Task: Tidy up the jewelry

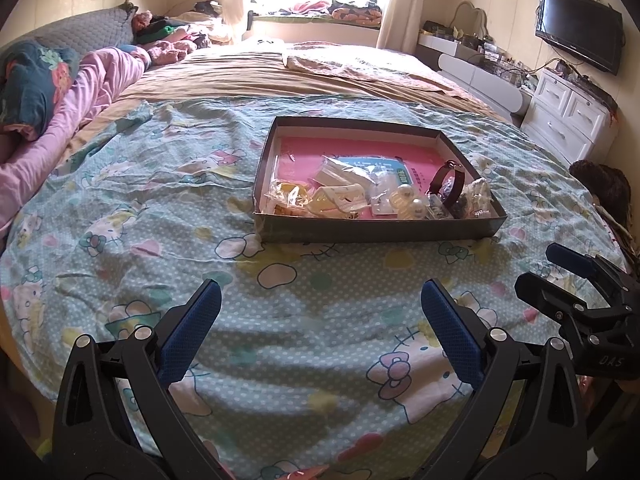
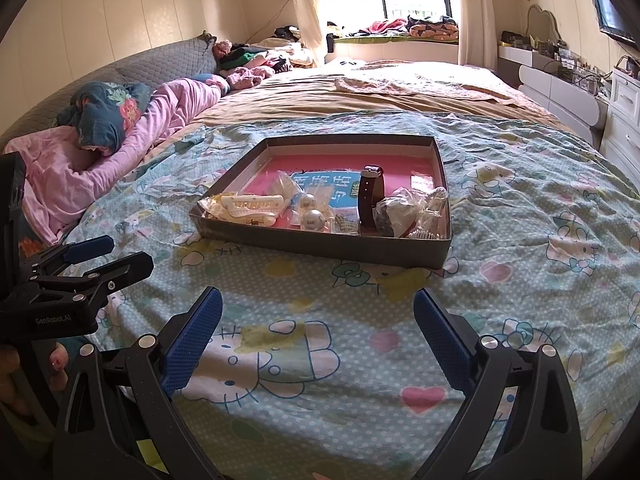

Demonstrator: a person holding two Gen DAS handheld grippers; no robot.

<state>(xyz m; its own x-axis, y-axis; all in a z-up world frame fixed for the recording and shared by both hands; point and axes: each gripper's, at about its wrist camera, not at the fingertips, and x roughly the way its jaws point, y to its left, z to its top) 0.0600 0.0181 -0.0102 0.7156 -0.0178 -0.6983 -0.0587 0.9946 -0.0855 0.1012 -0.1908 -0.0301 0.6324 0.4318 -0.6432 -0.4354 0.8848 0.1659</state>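
Note:
A shallow dark cardboard tray [image 1: 376, 232] [image 2: 320, 242] with a pink floor sits on the cartoon-print bedspread. Its near half holds jewelry: a dark watch [image 1: 450, 186] [image 2: 370, 196] standing on edge, two pearl balls [image 1: 404, 196] [image 2: 313, 219], white hair clips [image 2: 250, 204], and several clear bags [image 1: 344, 174] [image 2: 416, 210]. My left gripper [image 1: 320, 308] is open and empty, low over the bedspread in front of the tray. My right gripper [image 2: 318, 316] is open and empty, also short of the tray; it shows in the left wrist view [image 1: 560, 268] at right.
Pink bedding and a floral pillow [image 2: 108, 116] lie along the left. A tan blanket [image 1: 288, 76] covers the far bed. White drawers [image 1: 568, 116] and a wall TV [image 1: 580, 32] stand at right. The left gripper [image 2: 88, 264] shows at left in the right wrist view.

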